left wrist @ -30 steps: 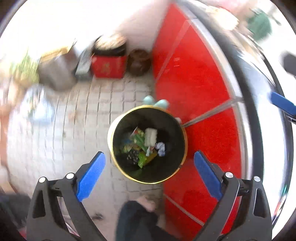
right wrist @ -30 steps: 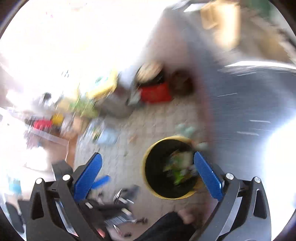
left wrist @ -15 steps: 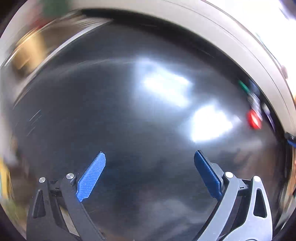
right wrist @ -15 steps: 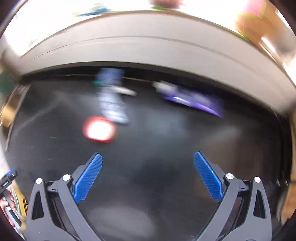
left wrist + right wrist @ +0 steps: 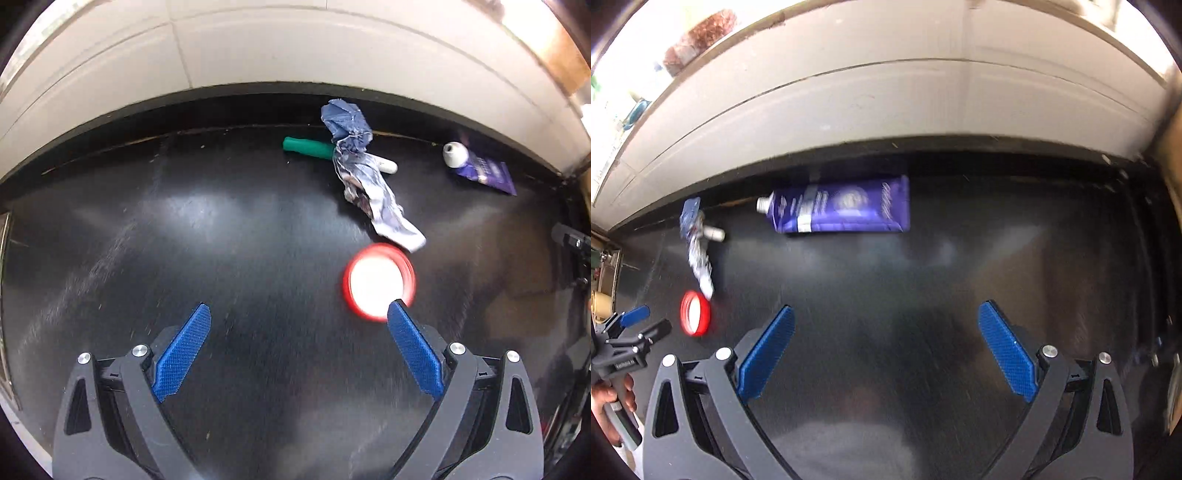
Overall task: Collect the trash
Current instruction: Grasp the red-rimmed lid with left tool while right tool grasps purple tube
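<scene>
On a black countertop [image 5: 221, 240] lies a red-rimmed lid [image 5: 376, 281], just ahead of the right finger of my open left gripper [image 5: 297, 314]. Behind the lid stretches a crumpled blue-and-silver wrapper [image 5: 364, 173], which partly covers a green-handled tool [image 5: 306, 147]. A purple tube [image 5: 480, 168] rests at the far right by the wall. In the right wrist view the purple tube [image 5: 838, 208] lies ahead of my open right gripper [image 5: 886, 321], well beyond its fingertips. The lid [image 5: 695, 313] and wrapper [image 5: 696, 243] sit to the left, with the left gripper [image 5: 633, 325] beside them, held by a hand [image 5: 607, 402].
A pale tiled wall [image 5: 295, 48] rises behind the countertop [image 5: 960, 277]. A windowsill with clutter [image 5: 690, 40] shows at upper left. A dark fixture [image 5: 570, 240] sits at the right edge of the counter.
Both grippers swung up from the yellow-rimmed bin on the floor to the black countertop. The lid, wrapper and tube came into sharp view. Both stayed open.
</scene>
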